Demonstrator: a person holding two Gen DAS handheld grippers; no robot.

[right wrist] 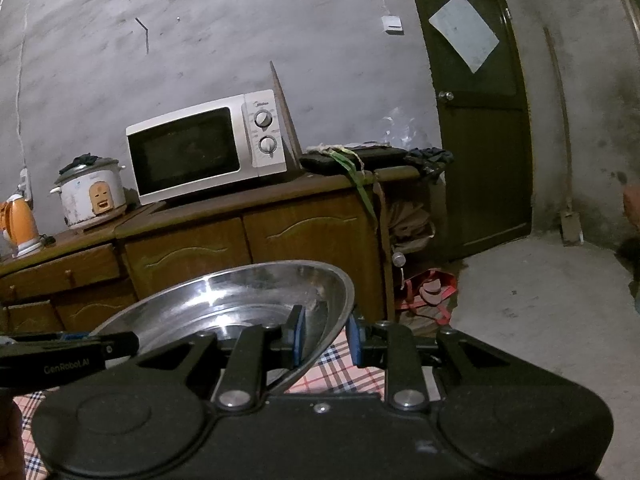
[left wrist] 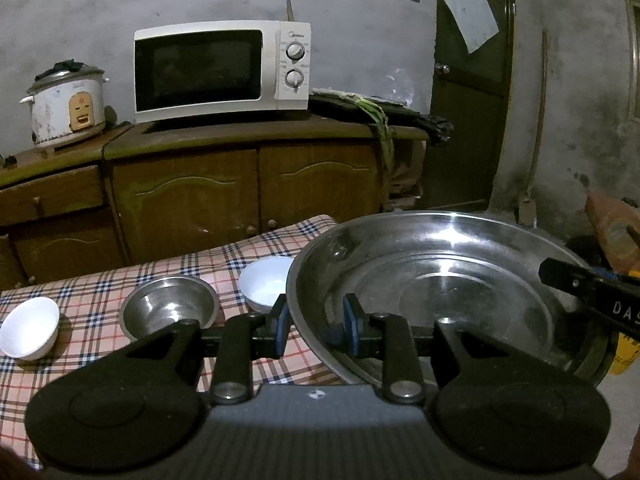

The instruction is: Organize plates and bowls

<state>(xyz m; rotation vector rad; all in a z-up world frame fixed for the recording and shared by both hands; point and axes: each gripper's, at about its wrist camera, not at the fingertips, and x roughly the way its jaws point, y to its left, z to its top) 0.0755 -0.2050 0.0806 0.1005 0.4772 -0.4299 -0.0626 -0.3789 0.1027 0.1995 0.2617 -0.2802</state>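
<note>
Pretty dim room, murky greenish cast. Glare streaks on steel basin [left wrist: 440, 280] around 12 o'clock. Heavy fisheye bending, black vignette corners. Focus decent, shadows soft, some noise.

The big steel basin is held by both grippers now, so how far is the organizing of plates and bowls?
Nothing looks stacked yet. In hand: the big steel basin, with the left gripper clamped on its left rim and the right gripper clamped on its right rim, raised above the checkered tablecloth. Left: the small steel bowl and two white bowls stand apart on the cloth.
</note>
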